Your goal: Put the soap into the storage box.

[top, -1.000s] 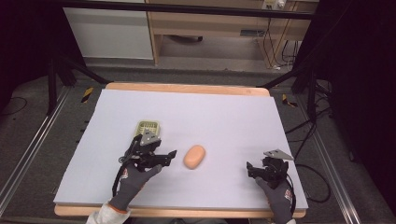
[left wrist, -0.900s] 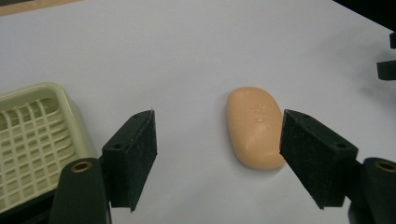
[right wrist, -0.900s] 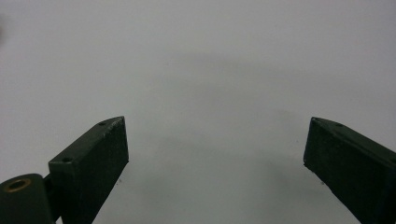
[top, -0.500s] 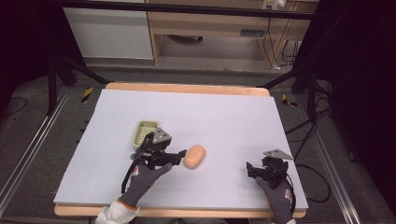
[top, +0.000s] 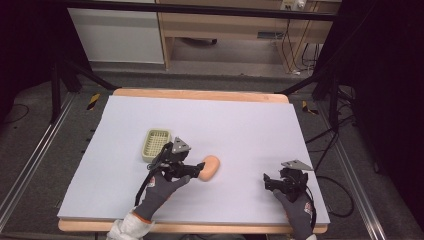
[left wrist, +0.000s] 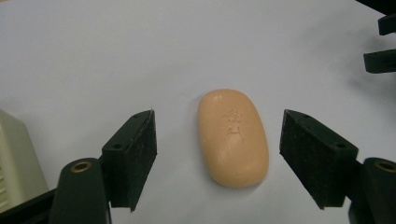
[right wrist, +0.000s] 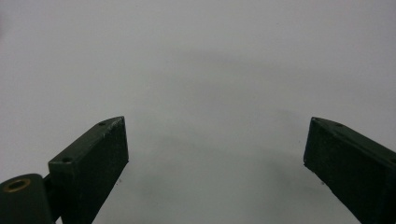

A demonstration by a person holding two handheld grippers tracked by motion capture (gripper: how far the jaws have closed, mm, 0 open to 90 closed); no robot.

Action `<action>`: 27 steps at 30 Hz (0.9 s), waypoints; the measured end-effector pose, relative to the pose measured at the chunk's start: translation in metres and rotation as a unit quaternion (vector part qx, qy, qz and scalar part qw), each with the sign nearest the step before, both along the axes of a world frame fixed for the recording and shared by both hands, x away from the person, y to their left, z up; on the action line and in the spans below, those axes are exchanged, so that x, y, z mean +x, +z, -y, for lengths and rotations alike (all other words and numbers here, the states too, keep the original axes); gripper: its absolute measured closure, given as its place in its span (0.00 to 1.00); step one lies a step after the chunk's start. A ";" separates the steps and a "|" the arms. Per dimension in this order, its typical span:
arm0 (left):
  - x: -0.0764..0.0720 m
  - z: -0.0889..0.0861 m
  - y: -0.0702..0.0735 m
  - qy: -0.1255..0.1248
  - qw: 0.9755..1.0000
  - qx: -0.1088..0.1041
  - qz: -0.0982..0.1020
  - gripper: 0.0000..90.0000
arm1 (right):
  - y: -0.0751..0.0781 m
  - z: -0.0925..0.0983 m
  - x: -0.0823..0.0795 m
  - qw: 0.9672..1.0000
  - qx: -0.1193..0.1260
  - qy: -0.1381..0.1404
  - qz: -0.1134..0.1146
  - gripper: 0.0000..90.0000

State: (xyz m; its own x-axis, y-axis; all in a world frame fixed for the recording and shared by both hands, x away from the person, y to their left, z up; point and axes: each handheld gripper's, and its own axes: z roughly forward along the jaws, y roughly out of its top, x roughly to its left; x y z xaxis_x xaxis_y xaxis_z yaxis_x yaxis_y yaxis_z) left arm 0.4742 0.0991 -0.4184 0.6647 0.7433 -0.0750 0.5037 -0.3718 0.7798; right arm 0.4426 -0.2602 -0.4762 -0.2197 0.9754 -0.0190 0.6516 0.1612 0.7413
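A peach-coloured bar of soap (top: 210,168) lies flat on the pale lilac table (top: 240,125). My left gripper (top: 196,170) is open right at the soap's left end. In the left gripper view the soap (left wrist: 233,136) lies between the two black pads (left wrist: 133,155), with a gap on each side. A cream slotted soap dish (top: 155,144) stands just behind and left of that gripper, and its corner (left wrist: 14,158) shows in the left gripper view. My right gripper (top: 268,181) rests open near the front right of the table, and its jaws (right wrist: 219,163) hold nothing.
The table's wooden front edge (top: 200,227) runs just below both gloved hands. Beyond the table stand a wooden shelf unit (top: 225,30), black stand legs (top: 320,80) and cables on the floor. In the left gripper view, the other gripper's black jaws (left wrist: 380,51) show at the upper right.
My left gripper has moved right, away from the soap dish, and its open jaws now straddle the soap. The right gripper has stayed put.
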 end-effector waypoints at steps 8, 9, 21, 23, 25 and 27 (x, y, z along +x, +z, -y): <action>0.002 0.008 -0.002 -0.011 1.000 0.011 -0.007 0.30 | 0.000 0.000 0.000 1.000 -0.001 0.001 -0.001 0.08; 0.003 0.009 -0.003 -0.010 1.000 0.010 -0.008 0.30 | 0.000 0.000 0.000 1.000 -0.001 0.000 -0.001 0.08; 0.010 0.020 -0.010 -0.023 0.999 0.028 -0.024 0.30 | -0.001 -0.001 0.001 1.000 -0.002 0.002 -0.003 0.08; 0.011 0.022 -0.011 -0.025 0.999 0.032 -0.027 0.30 | -0.001 -0.001 0.001 1.000 -0.003 0.002 -0.004 0.08; 0.012 0.025 -0.013 -0.026 0.999 0.034 -0.030 0.30 | -0.001 -0.002 0.001 1.000 0.000 0.001 -0.006 0.08; 0.013 0.026 -0.014 -0.027 0.999 0.036 -0.031 0.30 | -0.001 -0.002 0.002 1.000 -0.001 0.001 -0.006 0.08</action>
